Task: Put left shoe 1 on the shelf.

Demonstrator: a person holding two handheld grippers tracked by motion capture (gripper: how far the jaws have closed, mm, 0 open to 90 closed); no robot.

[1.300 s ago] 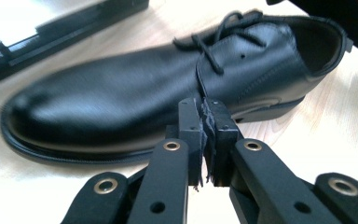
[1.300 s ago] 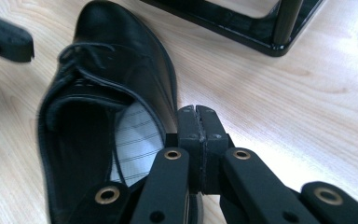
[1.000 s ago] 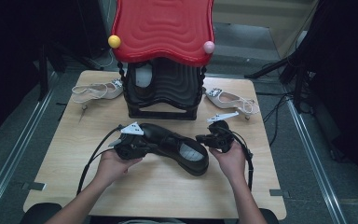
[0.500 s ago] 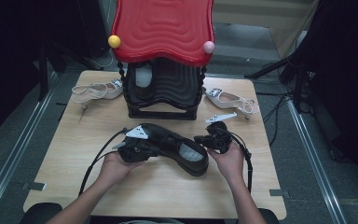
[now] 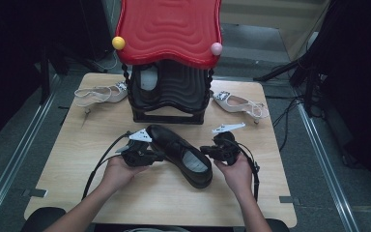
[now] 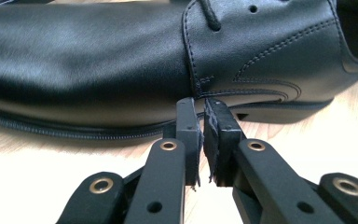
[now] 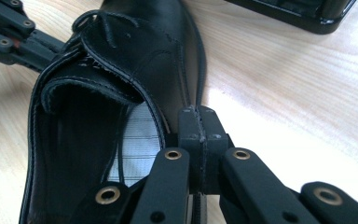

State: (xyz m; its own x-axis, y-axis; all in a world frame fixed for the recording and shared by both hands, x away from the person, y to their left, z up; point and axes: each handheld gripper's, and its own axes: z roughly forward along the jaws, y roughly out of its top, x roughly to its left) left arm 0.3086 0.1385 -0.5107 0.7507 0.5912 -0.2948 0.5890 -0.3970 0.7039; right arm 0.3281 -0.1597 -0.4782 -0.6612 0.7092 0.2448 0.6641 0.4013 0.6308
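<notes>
Black shoe [image 5: 181, 155] between both grippers' fingers [image 6: 188, 128] — unclamped.

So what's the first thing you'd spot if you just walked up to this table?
The big shiny red wavy top of the black rack at the table's far edge, with a yellow ball and a pink ball on its front corners. Next, the black leather lace-up shoe in the middle, with the left gripper and the right gripper at either side of it. A white heeled sandal lies at each side of the rack.

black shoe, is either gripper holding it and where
Neither holds it. The left gripper has a narrow gap, its tips at the shoe side; the right gripper is shut, empty, beside the collar.
</notes>
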